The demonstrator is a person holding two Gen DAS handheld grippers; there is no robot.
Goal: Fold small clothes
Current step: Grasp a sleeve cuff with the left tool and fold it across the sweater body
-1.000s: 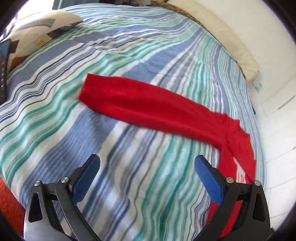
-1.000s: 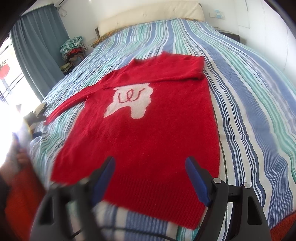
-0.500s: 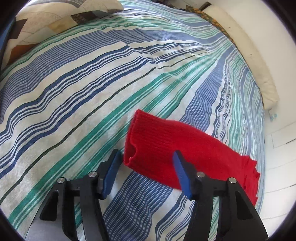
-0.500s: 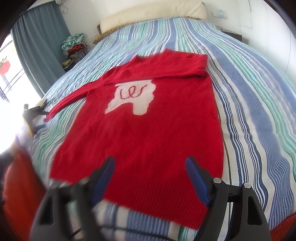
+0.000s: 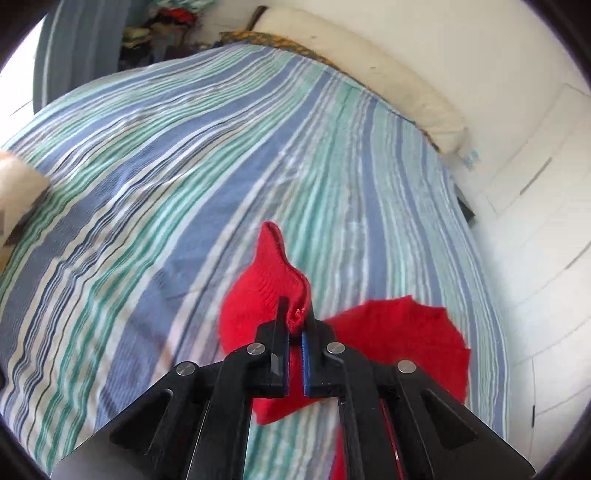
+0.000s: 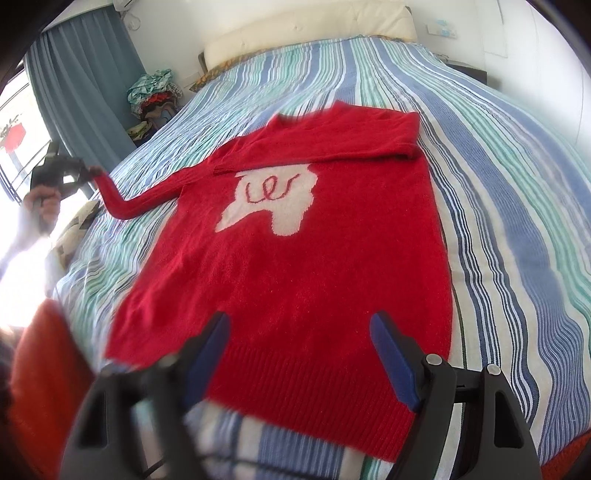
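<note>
One red knit sweater (image 6: 295,266) lies flat on the striped bedspread (image 6: 517,192), chest up, a white patch (image 6: 273,203) with a red squiggle on the front. The knit looks soft and fuzzy, with a ribbed band along the hem at six o'clock and the collar up at twelve, so its long axis runs from near edge to headboard (image 6: 314,29). The bedspread carries blue, green and white stripes that run the same way. One sleeve is folded across the chest, its cuff out at two o'clock. The other sleeve (image 6: 147,195) stretches out to nine o'clock and lifts off the bed, its ribbed cuff (image 5: 269,295) pinched in the left gripper (image 5: 295,317), whose blue pads are clamped together on the bunched fabric. A hand (image 6: 40,203) carries that gripper at the left edge. The right gripper (image 6: 299,332) hangs over the hem, jaws wide apart, nothing between them. A clothes pile (image 6: 155,96) sits by the blue curtain (image 6: 81,81) at ten o'clock, and a patterned cushion (image 6: 77,229) lies just under the lifted sleeve
</note>
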